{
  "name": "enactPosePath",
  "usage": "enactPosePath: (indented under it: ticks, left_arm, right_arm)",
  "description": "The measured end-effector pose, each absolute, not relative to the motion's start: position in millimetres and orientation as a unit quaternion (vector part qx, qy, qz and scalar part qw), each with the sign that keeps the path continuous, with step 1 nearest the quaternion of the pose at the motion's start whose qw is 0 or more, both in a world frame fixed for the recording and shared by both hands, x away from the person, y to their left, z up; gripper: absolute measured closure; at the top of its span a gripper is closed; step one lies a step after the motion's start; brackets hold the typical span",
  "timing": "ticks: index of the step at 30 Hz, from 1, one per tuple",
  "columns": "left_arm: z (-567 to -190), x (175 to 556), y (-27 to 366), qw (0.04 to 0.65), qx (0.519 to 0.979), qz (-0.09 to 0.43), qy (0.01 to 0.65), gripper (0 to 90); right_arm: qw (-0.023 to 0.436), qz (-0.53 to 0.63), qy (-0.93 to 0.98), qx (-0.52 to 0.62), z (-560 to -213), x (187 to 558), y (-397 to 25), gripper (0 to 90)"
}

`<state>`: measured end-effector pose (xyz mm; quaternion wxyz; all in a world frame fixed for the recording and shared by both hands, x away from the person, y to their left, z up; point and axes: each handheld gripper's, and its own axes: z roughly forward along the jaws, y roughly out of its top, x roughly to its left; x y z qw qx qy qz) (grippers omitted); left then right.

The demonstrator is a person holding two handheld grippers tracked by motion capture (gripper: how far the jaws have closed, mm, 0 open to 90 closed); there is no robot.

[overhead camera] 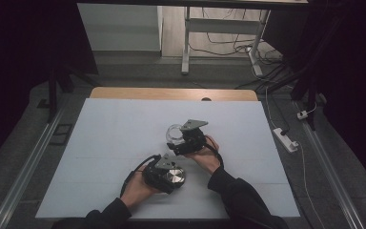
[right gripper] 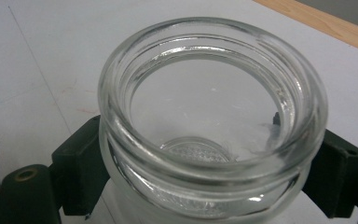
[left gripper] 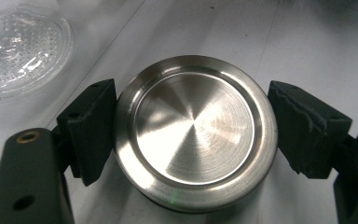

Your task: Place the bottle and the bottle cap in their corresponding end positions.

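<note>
A round brushed-steel lid [left gripper: 193, 135] sits flat side up between the black jaws of my left gripper [left gripper: 192, 140], which is shut on its rim from both sides. In the high view that left gripper [overhead camera: 167, 175] holds the lid [overhead camera: 176, 176] low over the white board, near the front. A clear glass jar [right gripper: 209, 116] with a thick threaded mouth faces the camera, and my right gripper [right gripper: 209, 170] is shut on its body. From above, the right gripper [overhead camera: 180, 139] and jar [overhead camera: 173, 132] are just beyond the left one. The jar [left gripper: 18, 51] shows its dotted base in the left gripper view.
The white board [overhead camera: 105, 143] covers a wooden table whose far edge [overhead camera: 171, 93] shows. A power strip [overhead camera: 286, 139] and cables lie on the floor to the right. Metal desk legs [overhead camera: 187, 43] stand beyond the table.
</note>
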<state>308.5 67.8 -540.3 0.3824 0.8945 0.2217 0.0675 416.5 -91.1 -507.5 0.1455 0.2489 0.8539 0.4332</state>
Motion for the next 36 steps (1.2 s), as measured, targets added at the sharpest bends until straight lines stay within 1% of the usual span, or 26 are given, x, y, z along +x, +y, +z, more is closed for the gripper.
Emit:
enactPosePath:
  ticks: [17, 21, 31, 36]
  left_arm:
    - [-541.6, 309.6, 68.5, 0.381, 0.895, 0.064, 0.221, 19.0]
    - [-541.4, 310.0, 69.3, 0.383, 0.893, 0.066, 0.226, 16.9]
    - [-537.1, 310.5, 74.5, 0.411, 0.88, 0.049, 0.234, 9.9]
    - [-534.2, 309.3, 77.3, 0.419, 0.874, 0.046, 0.242, 7.9]
  right_arm:
    - [0.145, 0.436, 0.852, 0.251, -508.5, 416.7, -91.5, 14.0]
    - [0.143, 0.434, 0.854, 0.25, -508.8, 416.5, -91.5, 12.9]
    - [0.134, 0.434, 0.855, 0.248, -506.5, 416.1, -92.6, 7.0]
    - [0.133, 0.439, 0.854, 0.247, -503.4, 414.3, -93.0, 5.1]
